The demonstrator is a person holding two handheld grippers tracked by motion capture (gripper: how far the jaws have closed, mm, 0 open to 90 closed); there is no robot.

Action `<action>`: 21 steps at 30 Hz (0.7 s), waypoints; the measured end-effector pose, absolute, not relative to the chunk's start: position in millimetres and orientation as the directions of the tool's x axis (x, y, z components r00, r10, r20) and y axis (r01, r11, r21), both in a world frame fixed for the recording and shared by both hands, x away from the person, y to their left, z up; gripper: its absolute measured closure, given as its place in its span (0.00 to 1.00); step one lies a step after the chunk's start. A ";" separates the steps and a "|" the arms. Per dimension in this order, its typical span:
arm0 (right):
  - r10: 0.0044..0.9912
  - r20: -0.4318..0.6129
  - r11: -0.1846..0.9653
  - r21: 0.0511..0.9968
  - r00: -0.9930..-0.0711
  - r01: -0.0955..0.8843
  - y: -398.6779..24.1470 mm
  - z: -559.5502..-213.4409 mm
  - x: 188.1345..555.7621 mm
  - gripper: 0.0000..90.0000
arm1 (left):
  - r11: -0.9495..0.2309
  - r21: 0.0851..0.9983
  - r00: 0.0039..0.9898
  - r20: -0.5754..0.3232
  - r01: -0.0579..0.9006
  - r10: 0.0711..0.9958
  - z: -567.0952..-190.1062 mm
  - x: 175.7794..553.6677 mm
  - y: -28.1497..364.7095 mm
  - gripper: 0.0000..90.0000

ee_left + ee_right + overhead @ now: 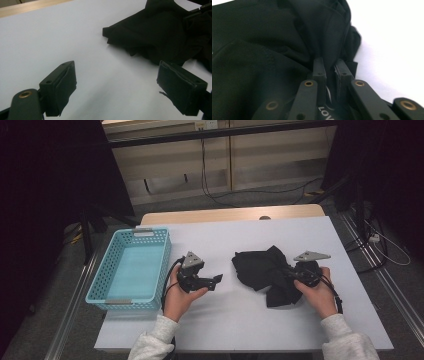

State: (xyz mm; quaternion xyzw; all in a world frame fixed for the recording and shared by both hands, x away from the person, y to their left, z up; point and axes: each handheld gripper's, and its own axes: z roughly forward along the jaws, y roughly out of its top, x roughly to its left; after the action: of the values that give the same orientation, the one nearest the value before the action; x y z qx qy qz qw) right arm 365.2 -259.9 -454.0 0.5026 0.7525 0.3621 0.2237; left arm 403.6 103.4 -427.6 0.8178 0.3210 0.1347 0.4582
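White counter, dim room w/ cables on floor behind. Black cloth crumpled at 3 o'clock of center. Right gripper: fingers nearly together, pinching a fold of cloth at its 4 o'clock edge. Left gripper: fingers spread, nothing between, just 9 o'clock of cloth. Blue basket at far 9 o'clock.

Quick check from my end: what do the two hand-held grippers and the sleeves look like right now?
Both are black: the left hand-held gripper and right hand-held gripper each carry a grey three-cornered plate and a black cable. Brass-coloured rivets mark the linkages. Sleeves are light grey.
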 end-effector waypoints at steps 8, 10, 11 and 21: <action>0.881 0.127 0.215 0.750 -0.455 0.626 -234.8 -458.7 356.0 0.92 | -0.375 0.837 0.755 -0.068 0.399 0.652 -427.2 403.0 103.2 0.17; 0.872 0.124 0.226 0.757 -0.474 0.614 -223.9 -458.4 352.9 0.91 | -0.372 0.840 0.757 -0.067 0.394 0.649 -425.5 402.1 102.4 0.17; 0.861 0.141 0.225 0.758 -0.489 0.613 -219.0 -458.0 351.5 0.91 | -0.375 0.840 0.759 -0.065 0.392 0.648 -425.1 401.9 102.3 0.17; 0.839 -0.027 0.308 0.847 -0.543 0.433 -204.0 -426.0 349.0 0.44 | -0.370 0.835 0.755 -0.080 0.408 0.651 -427.2 401.0 103.3 0.17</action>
State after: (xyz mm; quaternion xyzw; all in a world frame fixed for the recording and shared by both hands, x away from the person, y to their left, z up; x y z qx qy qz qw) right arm 349.0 -204.0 -426.0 0.4120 0.7717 0.4197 0.2419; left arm 401.0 103.3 -427.2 0.8168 0.3241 0.1328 0.4584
